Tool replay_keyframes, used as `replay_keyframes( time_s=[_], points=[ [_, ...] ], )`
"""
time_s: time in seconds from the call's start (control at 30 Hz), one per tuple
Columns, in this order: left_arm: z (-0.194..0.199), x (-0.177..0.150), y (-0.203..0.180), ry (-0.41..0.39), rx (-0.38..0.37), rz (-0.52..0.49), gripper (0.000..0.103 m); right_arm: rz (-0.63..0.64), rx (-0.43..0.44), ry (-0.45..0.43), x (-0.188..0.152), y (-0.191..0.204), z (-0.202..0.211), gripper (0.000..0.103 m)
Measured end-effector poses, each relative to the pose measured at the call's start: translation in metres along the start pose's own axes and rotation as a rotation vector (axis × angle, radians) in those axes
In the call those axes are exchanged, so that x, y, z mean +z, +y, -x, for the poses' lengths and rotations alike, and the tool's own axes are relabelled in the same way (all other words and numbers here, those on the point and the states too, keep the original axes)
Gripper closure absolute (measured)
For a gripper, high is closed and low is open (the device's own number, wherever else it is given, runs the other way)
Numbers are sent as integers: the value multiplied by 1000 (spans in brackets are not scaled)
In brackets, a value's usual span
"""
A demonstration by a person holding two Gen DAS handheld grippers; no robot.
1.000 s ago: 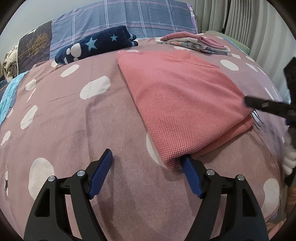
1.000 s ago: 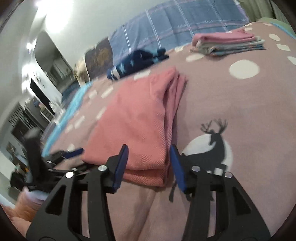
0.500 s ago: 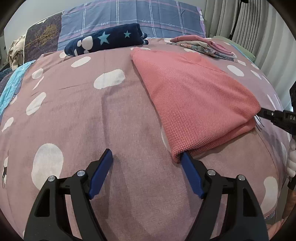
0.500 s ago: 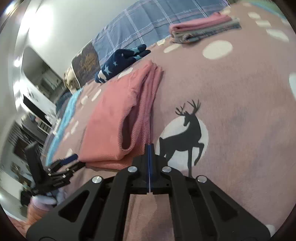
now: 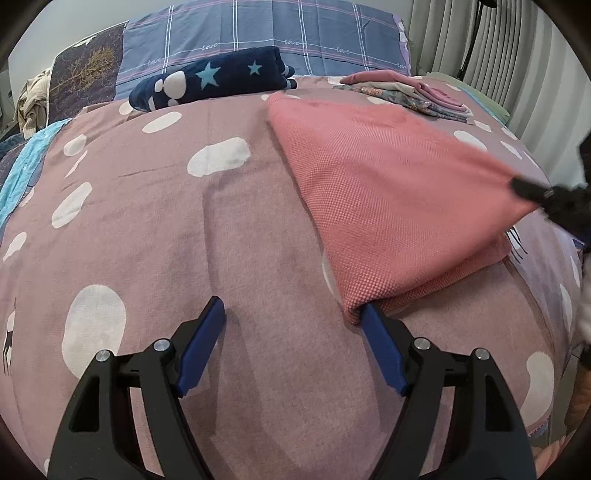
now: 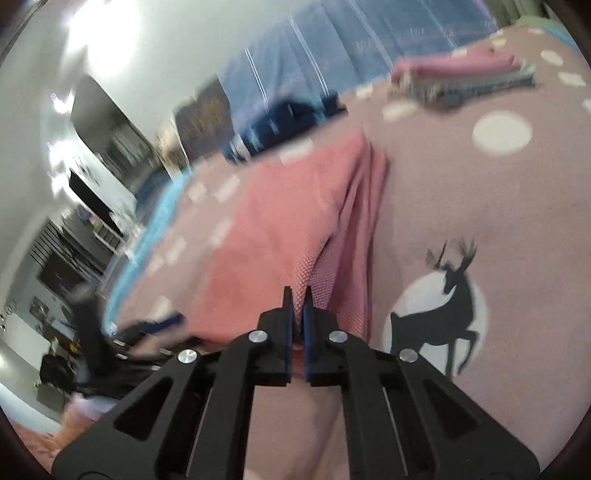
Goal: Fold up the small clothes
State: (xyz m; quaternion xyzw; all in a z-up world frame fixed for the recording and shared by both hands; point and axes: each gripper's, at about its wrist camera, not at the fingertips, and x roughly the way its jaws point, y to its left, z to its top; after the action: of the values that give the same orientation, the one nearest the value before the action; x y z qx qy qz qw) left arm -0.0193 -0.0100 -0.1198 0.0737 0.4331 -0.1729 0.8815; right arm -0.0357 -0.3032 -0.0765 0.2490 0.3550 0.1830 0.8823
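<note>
Motion blur smears the folded pile (image 6: pixel 461 79); the right claw (image 5: pixel 532 190) is cut off.

Blk frames, blue pads (image 5: pixel 201 343), silver screws

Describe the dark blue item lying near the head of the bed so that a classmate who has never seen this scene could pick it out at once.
Start at the mauve bedspread with white spots and look to its far end, below the blue checked pillow. There lies a folded navy fleece garment. Unlike the coral waffle-knit cloth and the stack of folded pastel clothes nearby, it is dark, with turquoise stars and white blobs.
</note>
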Motion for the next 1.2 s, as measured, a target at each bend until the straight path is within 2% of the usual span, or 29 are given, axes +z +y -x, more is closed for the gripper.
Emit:
replay_keyframes(
  time_s=[0.1, 0.13, 0.2, 0.27, 0.3, 0.37, 0.4, 0.43, 0.47, 0.5, 0.53, 0.6, 0.63, 0.8, 0.83, 0.87, 0.9, 0.93, 0.97, 1.1, 1.17, 1.2],
  points=[
    [-1, 0, 1, 5, -12, -5, 26, -4, -63, 72, -9, -15, -10, 99],
    [-2, 0, 1, 8, -11, -8, 26, -17, -79, 123, -16, -24, -21, 98],
    [-2, 0, 1, 11, -9, -13, 26, -44, -76, 133, -23, -32, -26, 90],
    [-1, 0, 1, 13, -8, -20, 26, -55, -70, 75, -23, -36, -16, 71],
    [0, -1, 1, 14, -7, -23, 26, -42, -85, 15, -20, -35, -5, 68],
    [2, -2, 1, 20, -13, -28, 28, -20, -113, -59, -16, -34, 10, 53],
    [4, -2, 1, 21, -20, -27, 30, 0, -137, -111, -14, -29, 17, 47],
    [6, -3, 2, 23, -32, -24, 32, 18, -168, -143, -13, -26, 23, 35],
    [9, -3, 2, 27, -57, -17, 38, 36, -245, -173, -13, -20, 27, 29],
    [12, -2, 2, 30, -84, -10, 41, 44, -298, -191, -13, -18, 30, 28],
    [17, -2, 1, 28, -119, -4, 42, 51, -308, -201, -14, -15, 29, 28],
    [25, 0, -6, 11, -154, -16, 43, 49, -269, -187, -14, -13, 26, 27],
    [30, 1, -10, -3, -160, -31, 43, 42, -252, -171, -13, -13, 24, 23],
    [40, 14, -20, -91, -180, -52, 43, 53, -248, -135, -14, -9, 11, 22],
    [37, 17, -21, -94, -172, -51, 43, 56, -236, -137, -13, -8, 10, 27],
    [32, 19, -22, -95, -158, -54, 43, 58, -208, -136, -12, -8, 8, 50],
    [28, 21, -23, -91, -146, -58, 43, 50, -170, -120, -12, -8, 7, 65],
    [22, 21, -25, -81, -133, -64, 43, 23, -113, -91, -9, -11, 4, 95],
    [15, 21, -27, -64, -124, -72, 43, -8, -62, -69, -7, -14, 0, 101],
    [-6, 17, -27, -6, -114, -70, 41, 57, -75, -53, -3, 0, -11, 101],
    [-11, 15, -22, -2, -125, -43, 38, 66, -51, -16, -3, 4, -22, 99],
    [-11, 15, -20, -2, -129, -35, 35, 62, -76, 23, -5, 1, -33, 99]
  ],
)
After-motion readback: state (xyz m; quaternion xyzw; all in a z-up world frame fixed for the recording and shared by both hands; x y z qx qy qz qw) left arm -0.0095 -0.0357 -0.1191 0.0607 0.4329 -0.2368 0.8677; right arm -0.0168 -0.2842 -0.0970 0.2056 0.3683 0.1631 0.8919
